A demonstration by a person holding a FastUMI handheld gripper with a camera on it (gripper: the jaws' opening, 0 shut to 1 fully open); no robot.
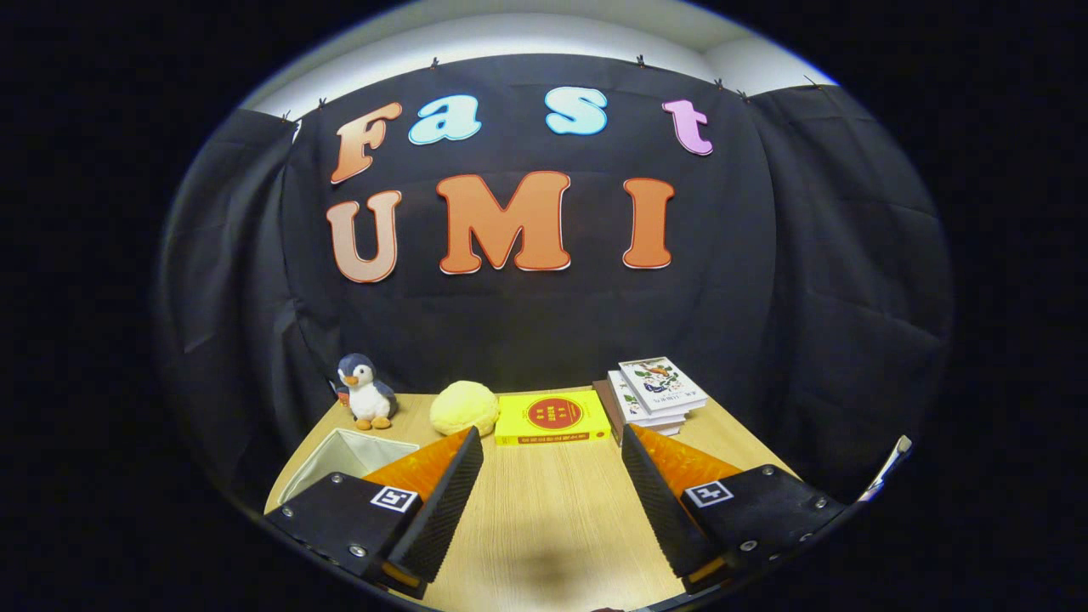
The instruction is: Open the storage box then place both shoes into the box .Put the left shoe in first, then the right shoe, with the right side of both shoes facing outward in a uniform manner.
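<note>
Tongs [552, 501] spread wide apart above a wooden desk [552, 510], holding nothing. Just beyond the left finger sits an open white box [344, 455]. Farther ahead, a toy penguin [365, 393], a yellow plush ball [463, 408] and a yellow book [552, 416] stand in a row. A stack of books [656, 393] lies beyond the right finger.

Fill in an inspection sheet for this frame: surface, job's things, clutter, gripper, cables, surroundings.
Surface: wooden table, bare between the fingers.
Job's things: white box beside the left finger, open-topped as far as it shows; shoes: nothing seen.
Clutter: penguin plush, yellow plush ball, yellow book and stack of books, along the far edge beyond the fingers.
Gripper: gripper open, holding nothing.
Cables: nothing seen.
Surroundings: black cloth wall behind the table.
</note>
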